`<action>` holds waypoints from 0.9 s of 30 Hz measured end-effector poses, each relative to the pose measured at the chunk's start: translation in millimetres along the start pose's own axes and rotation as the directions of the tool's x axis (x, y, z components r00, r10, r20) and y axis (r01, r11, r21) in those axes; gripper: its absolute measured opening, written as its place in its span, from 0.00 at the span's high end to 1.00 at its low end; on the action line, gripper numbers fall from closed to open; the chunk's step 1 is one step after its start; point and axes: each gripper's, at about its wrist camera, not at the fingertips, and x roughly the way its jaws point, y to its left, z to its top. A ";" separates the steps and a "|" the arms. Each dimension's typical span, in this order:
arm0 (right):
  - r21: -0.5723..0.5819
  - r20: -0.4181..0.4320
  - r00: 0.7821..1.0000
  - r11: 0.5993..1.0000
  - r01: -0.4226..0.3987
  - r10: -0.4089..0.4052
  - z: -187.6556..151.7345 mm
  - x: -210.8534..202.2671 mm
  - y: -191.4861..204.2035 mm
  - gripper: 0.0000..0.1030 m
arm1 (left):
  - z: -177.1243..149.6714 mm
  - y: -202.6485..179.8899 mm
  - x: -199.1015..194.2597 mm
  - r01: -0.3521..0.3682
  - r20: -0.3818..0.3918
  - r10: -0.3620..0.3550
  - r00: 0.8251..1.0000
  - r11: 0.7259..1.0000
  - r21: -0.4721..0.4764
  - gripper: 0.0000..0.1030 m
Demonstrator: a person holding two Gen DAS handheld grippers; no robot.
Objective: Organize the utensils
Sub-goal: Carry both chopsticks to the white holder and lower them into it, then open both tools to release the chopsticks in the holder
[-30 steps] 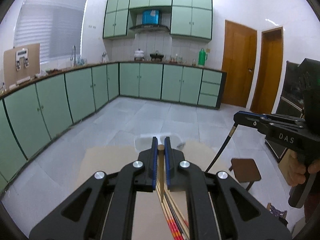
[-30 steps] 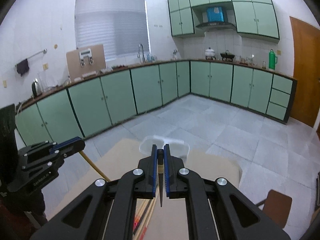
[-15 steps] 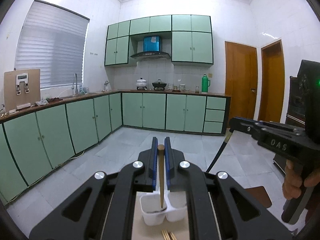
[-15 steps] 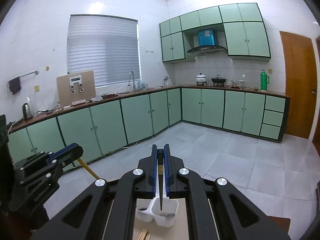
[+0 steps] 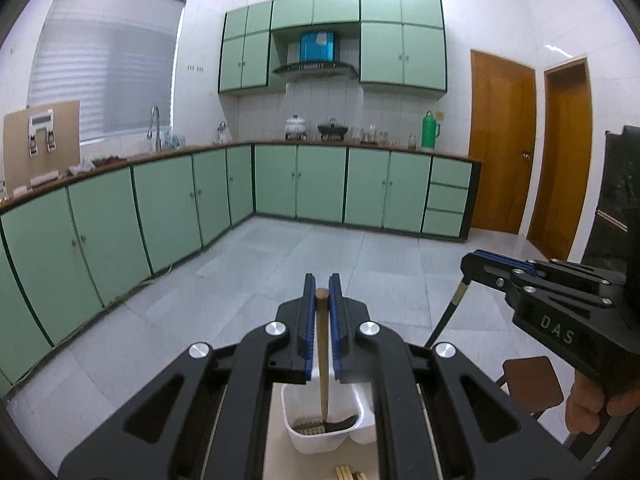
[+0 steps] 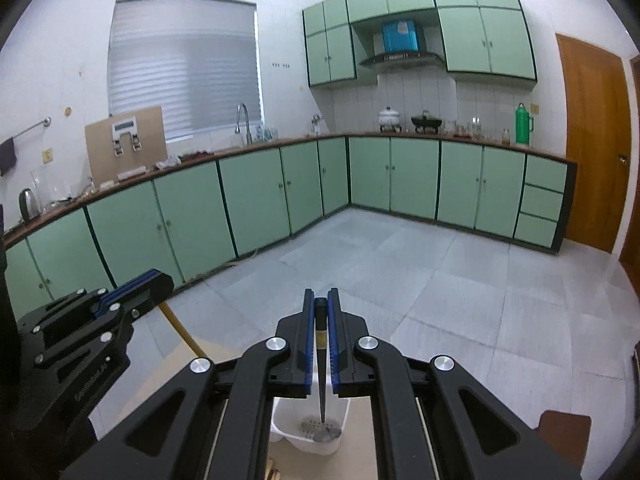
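left claw [image 5: 322, 312]: clamped on a wooden chopstick [image 5: 323, 356], tip hanging down into the white utensil holder [image 5: 320, 436].
right claw [image 6: 321, 320]: clamped on a dark chopstick [image 6: 321, 372], tip over the drain holes at the bottom of the same holder [image 6: 308, 432].
holder: two compartments, standing on the beige surface [image 5: 280, 460]; each stick hangs over a different compartment.
vs earlier: a second ago both claws were over the loose chopsticks with the holder far ahead; half a second ago it sat just below the sticks; now the tips are inside its rim.
spare chopsticks [image 5: 348, 472]: lying on the surface just on the near side of the holder.
grip change: none, both sticks held throughout.
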 end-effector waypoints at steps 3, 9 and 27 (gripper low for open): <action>0.006 -0.028 1.000 1.000 -0.003 0.004 -9.1 9.2 -2.9 0.94 | -10.8 7.2 11.3 -0.003 -0.039 0.002 0.999 1.000 -0.005 0.94; 0.018 -0.069 0.998 1.000 -0.012 0.013 -22.6 14.6 -9.1 0.93 | -24.2 18.7 18.3 -0.006 -0.088 0.003 0.996 1.000 -0.027 0.93; 0.100 0.013 1.000 0.995 0.018 -0.020 -61.0 -76.0 -27.4 0.31 | -61.2 28.0 -71.4 -0.028 -0.083 0.024 0.996 0.998 -0.054 0.49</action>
